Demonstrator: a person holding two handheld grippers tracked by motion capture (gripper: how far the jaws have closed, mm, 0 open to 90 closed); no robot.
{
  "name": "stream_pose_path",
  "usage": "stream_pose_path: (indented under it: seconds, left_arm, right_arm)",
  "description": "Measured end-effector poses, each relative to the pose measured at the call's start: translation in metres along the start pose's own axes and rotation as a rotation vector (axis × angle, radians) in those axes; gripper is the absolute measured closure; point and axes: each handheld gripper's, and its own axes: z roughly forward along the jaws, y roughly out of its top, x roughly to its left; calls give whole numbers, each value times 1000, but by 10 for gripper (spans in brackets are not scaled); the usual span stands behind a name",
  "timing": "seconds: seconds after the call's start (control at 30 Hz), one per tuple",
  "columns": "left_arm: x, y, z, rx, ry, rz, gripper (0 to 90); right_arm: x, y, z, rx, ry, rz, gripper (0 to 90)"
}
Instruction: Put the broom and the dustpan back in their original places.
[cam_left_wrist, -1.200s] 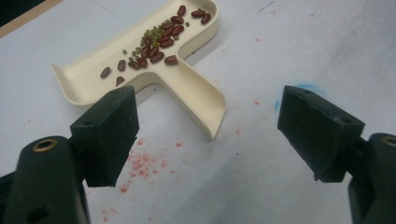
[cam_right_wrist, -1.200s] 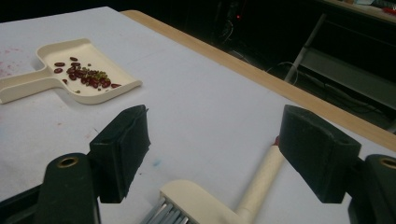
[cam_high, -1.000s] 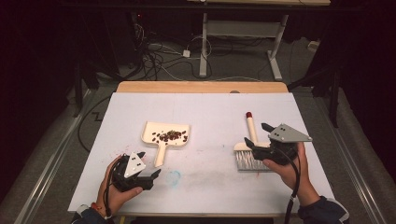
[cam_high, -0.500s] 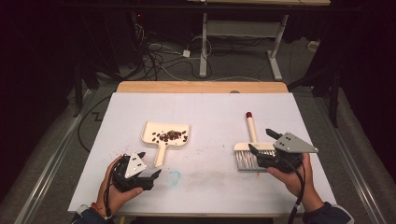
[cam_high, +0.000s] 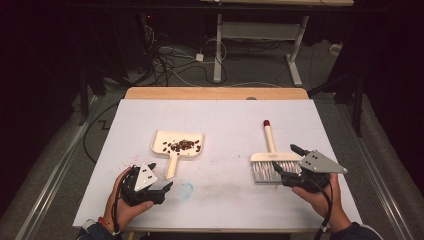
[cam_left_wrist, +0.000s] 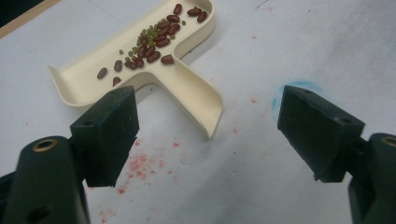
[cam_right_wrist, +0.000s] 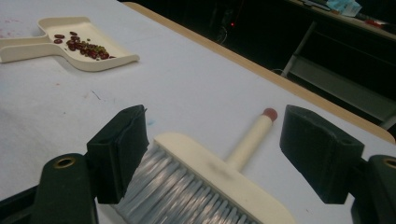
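A cream dustpan (cam_high: 172, 138) holding red and green beans (cam_high: 182, 145) lies left of centre on the white table, handle toward me. My left gripper (cam_high: 161, 176) stands open just short of that handle; in the left gripper view the dustpan handle (cam_left_wrist: 198, 105) lies ahead of the open jaws (cam_left_wrist: 205, 130), untouched. A cream brush (cam_high: 270, 157) with grey bristles and a red-tipped handle lies at the right. My right gripper (cam_high: 286, 158) is open at the bristle end. In the right gripper view the brush (cam_right_wrist: 210, 170) lies between and beyond the jaws (cam_right_wrist: 217, 140), and the dustpan (cam_right_wrist: 28, 49) shows at upper left.
The white table sheet (cam_high: 225, 115) has red specks (cam_left_wrist: 140, 163) near the left gripper and a blue smudge (cam_high: 186, 188) at front centre. A wooden strip (cam_high: 215, 93) runs along the far edge. Cables and table legs lie on the dark floor beyond.
My right gripper has drawn back toward the front edge and slightly right, away from the brush's handle. The brush, the dustpan and the left gripper have stayed in place.
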Motion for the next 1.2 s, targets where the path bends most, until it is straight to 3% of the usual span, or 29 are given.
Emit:
stream_pose_path:
  seconds: [0.23, 0.33, 0.6, 0.87, 0.97, 1.2]
  left_arm:
    - [0, 1, 1, -5, 6, 19, 201]
    - [-1, 0, 1, 0, 1, 8, 201]
    - [0, 0, 1, -5, 8, 20, 201]
    - [1, 0, 2, -9, 3, 18, 201]
    - [0, 0, 2, -6, -4, 6, 201]
    - [-3, -1, 1, 3, -1, 28, 201]
  right_arm:
    - [-2, -13, -6, 8, -4, 3, 237]
    - [-3, -18, -8, 12, 1, 5, 237]
    - [0, -38, -16, 21, 10, 37, 237]
    - [6, -63, -20, 82, 34, 56, 235]
    - [8, -67, -20, 96, 42, 51, 235]
    - [9, -65, -19, 82, 54, 41, 236]
